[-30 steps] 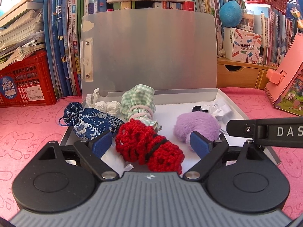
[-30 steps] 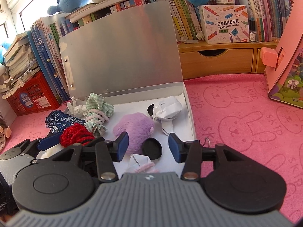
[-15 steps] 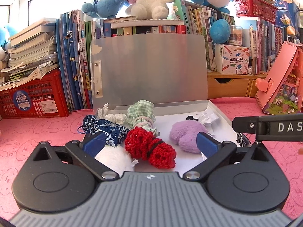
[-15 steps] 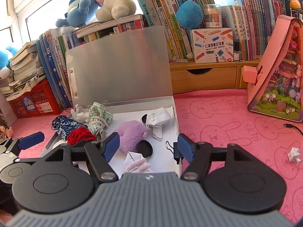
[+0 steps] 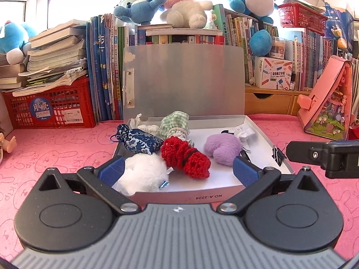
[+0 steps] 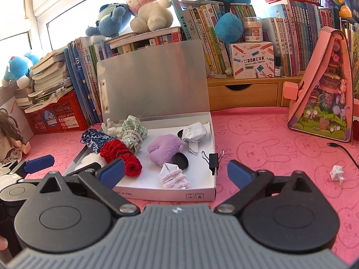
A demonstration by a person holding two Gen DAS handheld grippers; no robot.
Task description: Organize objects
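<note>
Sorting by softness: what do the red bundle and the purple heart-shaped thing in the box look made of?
Red bundle: crocheted yarn, matte, with looped stitches showing. Purple heart-shaped thing: plush fabric with short fuzzy pile, probably stuffed.

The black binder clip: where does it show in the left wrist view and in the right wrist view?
Left wrist view: the black binder clip sits right of centre, on the right wall of the white box.
Right wrist view: the clip sits at centre, on that same wall, near the front corner.
Shared landmark: the purple plush lies inside the box, left of the clip.
</note>
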